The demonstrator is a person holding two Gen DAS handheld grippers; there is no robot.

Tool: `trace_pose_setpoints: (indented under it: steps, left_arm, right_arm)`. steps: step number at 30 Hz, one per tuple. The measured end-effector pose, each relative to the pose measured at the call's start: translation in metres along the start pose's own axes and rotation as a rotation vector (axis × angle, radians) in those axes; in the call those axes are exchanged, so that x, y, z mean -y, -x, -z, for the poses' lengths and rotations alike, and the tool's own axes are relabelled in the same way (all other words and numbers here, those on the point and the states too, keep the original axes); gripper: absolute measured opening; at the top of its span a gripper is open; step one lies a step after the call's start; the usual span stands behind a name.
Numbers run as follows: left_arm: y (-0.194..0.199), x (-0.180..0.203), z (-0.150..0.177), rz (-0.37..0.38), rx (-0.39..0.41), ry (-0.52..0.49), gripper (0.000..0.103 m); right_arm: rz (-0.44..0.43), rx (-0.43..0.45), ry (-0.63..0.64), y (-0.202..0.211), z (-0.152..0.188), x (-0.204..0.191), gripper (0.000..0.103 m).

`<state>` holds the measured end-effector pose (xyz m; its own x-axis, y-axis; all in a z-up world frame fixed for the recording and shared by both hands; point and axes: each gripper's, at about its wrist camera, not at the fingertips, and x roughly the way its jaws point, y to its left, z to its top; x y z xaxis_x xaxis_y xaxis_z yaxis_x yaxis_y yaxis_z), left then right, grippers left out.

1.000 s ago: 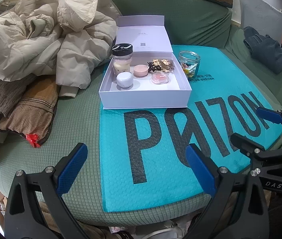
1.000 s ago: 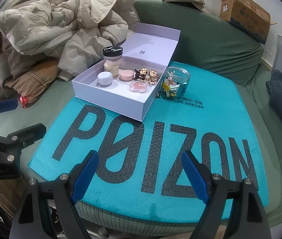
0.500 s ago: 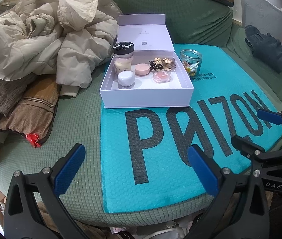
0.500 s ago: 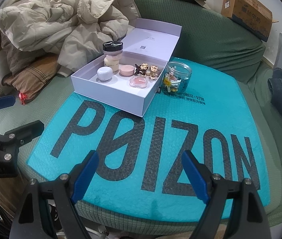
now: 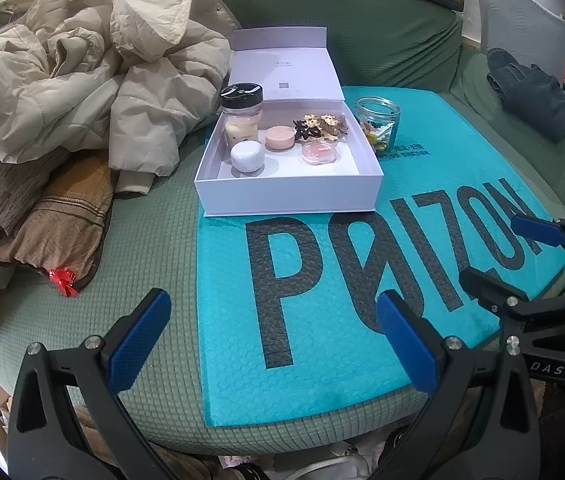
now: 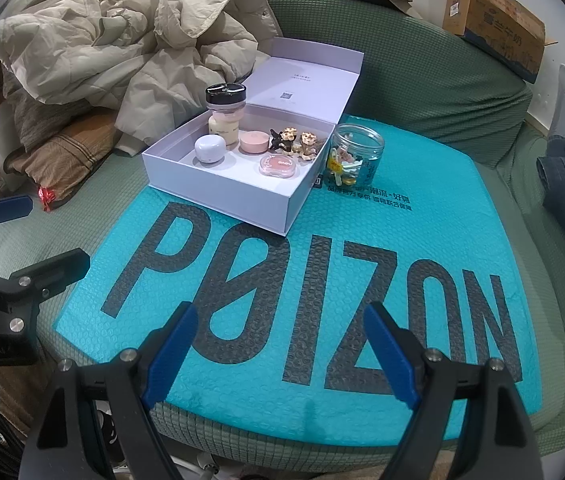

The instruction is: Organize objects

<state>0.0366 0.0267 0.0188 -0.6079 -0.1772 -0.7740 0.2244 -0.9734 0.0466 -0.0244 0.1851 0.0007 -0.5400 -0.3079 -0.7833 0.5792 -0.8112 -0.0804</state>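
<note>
Left tongs (image 5: pixel 270 332): spread wide, empty, touching nothing, above teal mailer (image 5: pixel 442 184). Right tongs (image 6: pixel 280 350): spread wide, empty, likewise clear of mailer. White box (image 5: pixel 288 194): lid open, on sofa, holding cosmetics. Glass jar (image 6: pixel 356 154): just beside box.

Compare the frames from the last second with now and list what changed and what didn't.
Very little. In both wrist views the white box and glass jar sit slightly lower and nearer in frame, so both cameras shifted a bit. Nothing was grasped or released: the left gripper and right gripper remain open and empty above the teal mailer. The items inside the box and the jar beside it kept their places.
</note>
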Motion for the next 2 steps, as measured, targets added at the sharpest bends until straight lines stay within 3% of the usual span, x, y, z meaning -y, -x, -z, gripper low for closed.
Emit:
trace_pose_setpoints:
  steps: [2]
  left_arm:
    - [-0.0005, 0.0007, 0.0000, 0.000, 0.000, -0.001, 0.103]
  right_arm:
    - [-0.003, 0.001, -0.002, 0.0002, 0.0000, 0.0007, 0.086]
